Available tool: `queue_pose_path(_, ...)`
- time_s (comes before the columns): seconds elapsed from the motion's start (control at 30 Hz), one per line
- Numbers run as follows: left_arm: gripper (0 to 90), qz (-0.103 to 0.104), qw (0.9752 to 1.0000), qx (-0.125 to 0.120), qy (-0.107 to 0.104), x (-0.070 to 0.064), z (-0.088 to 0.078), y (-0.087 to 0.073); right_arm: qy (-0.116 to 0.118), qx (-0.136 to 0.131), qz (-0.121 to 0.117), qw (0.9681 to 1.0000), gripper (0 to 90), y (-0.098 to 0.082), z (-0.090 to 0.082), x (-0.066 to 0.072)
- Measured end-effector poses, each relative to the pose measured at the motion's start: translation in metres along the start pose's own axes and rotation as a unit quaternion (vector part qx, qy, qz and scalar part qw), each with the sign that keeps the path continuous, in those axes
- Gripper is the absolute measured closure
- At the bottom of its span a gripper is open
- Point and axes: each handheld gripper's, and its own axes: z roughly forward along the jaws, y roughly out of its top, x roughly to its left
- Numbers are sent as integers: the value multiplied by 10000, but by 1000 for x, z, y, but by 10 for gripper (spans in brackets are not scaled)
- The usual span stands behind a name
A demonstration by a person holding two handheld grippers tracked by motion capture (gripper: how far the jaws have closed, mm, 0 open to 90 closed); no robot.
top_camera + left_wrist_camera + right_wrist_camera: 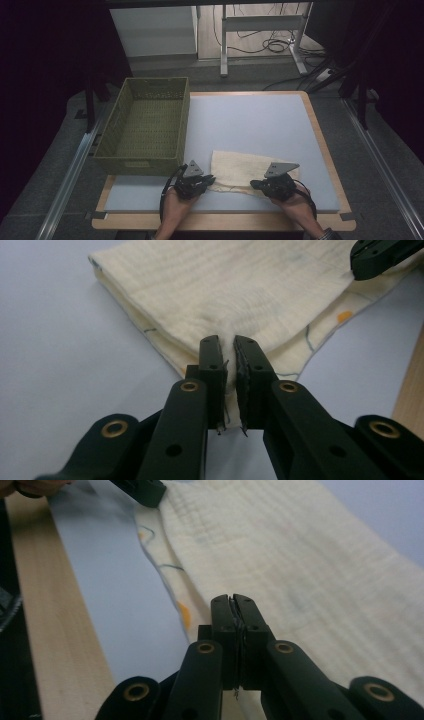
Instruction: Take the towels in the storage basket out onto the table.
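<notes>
A cream cloth (250,167) with a faint printed pattern lies folded on the grey mat near the front edge. My left gripper (212,178) is at the cloth's near left corner. In the left gripper view its jaws (227,347) stand almost together, with the folded cloth (225,285) puckered between the pads. My right gripper (253,184) is at the cloth's near edge, farther right. In the right gripper view its jaws (233,600) are pressed tight on the thin edge of the cloth (300,555). Both hands rest low on the table.
A green woven basket (185,125) stands at the table's left, just behind the left gripper. The grey mat (250,120) stretches bare behind the cloth. A wooden border (220,220) runs along the front. Desk legs and cables lie on the floor beyond.
</notes>
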Motion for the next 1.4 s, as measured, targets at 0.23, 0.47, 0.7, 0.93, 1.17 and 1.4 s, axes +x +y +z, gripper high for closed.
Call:
queue_pose_path(0.23,779,7,9998,214,-9,-5,-9,-5,190,94,-114,9997,884,-1,-3,13)
queue_pose_path(0.47,582,-113,9995,283,-129,-2,-7,-7,287,139,84,9995,779,-12,4,8)
queue_pose_path(0.7,457,-106,9999,-25,-12,2,1,20,-239,-89,226,9994,719,-12,-26,-13)
queue_pose_path(0.93,448,-44,9999,81,139,12,31,40,-982,-195,656,9928,670,-25,-56,-55)
queue_pose_path(1.17,438,-143,9982,8,589,31,49,52,-1536,-292,1026,9824,612,-30,-71,-92)
queue_pose_path(1.4,402,-317,9964,-54,780,37,54,48,-1714,230,1035,9795,587,-49,-47,-102)
